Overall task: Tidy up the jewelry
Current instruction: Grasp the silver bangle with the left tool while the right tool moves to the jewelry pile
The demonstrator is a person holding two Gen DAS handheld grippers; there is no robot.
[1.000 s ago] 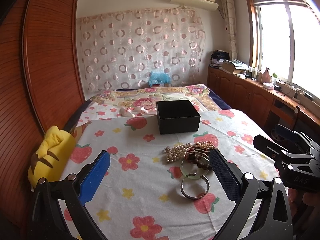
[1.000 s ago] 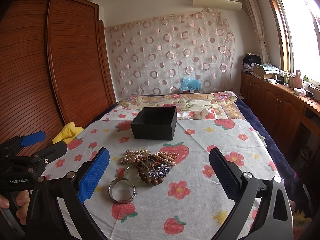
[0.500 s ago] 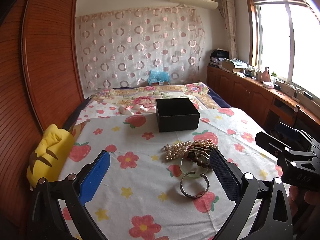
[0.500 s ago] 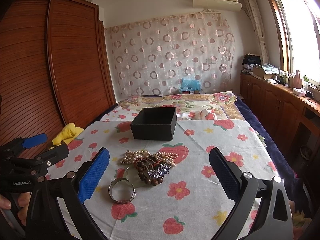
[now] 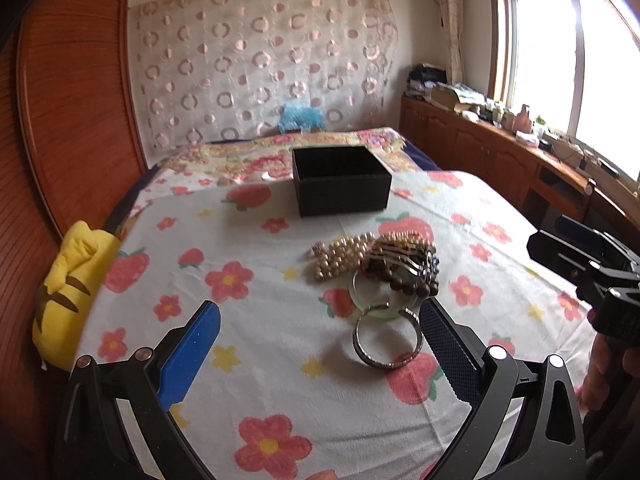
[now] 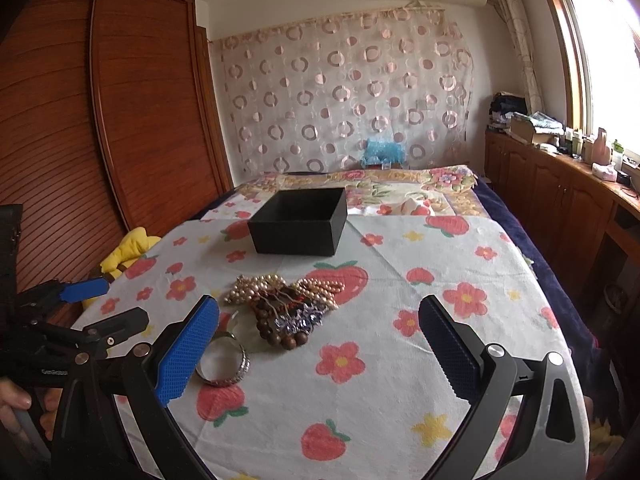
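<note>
Jewelry lies heaped on the strawberry-print cloth (image 6: 440, 264) of the bed: pearl strands (image 5: 340, 254), dark wooden beads (image 6: 280, 330), a pale green bangle (image 5: 376, 300) and, nearest me, a silver bangle (image 5: 386, 342). Beyond the heap I see an open black box (image 6: 298, 222). My left gripper (image 5: 320, 356) is spread wide, holding nothing; my right gripper (image 6: 318, 350) is likewise spread, near the heap.
</note>
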